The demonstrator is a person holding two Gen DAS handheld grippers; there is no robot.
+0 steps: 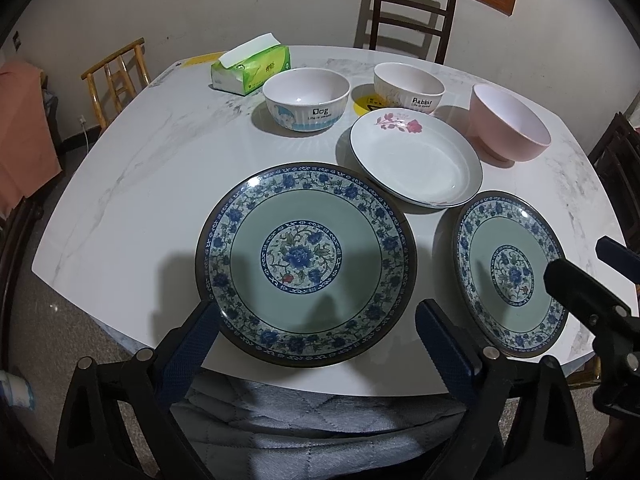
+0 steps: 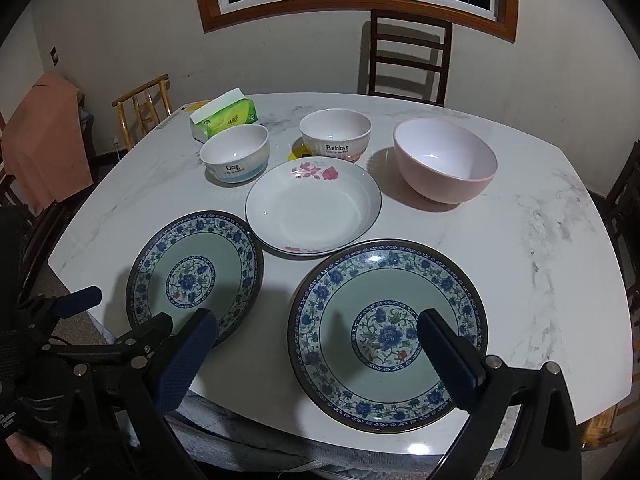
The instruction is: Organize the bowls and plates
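Two blue floral plates on near part of white marble table (image 1: 132,184): left plate (image 1: 306,264) and right plate (image 2: 387,336), side by side, apart. White rose plate (image 2: 313,208) just beyond, between them, its near rim close to both. Far row: Dog bowl (image 1: 306,99) left, Rabbit bowl (image 2: 335,135) middle, pink bowl (image 2: 445,159) right, all upright, separate. Green tissue pack (image 1: 251,70) at far left. Left gripper (image 1: 316,320) spread wide, empty, at near rim of left plate. Right gripper (image 2: 318,332) spread wide, empty, over right plate's near-left side.
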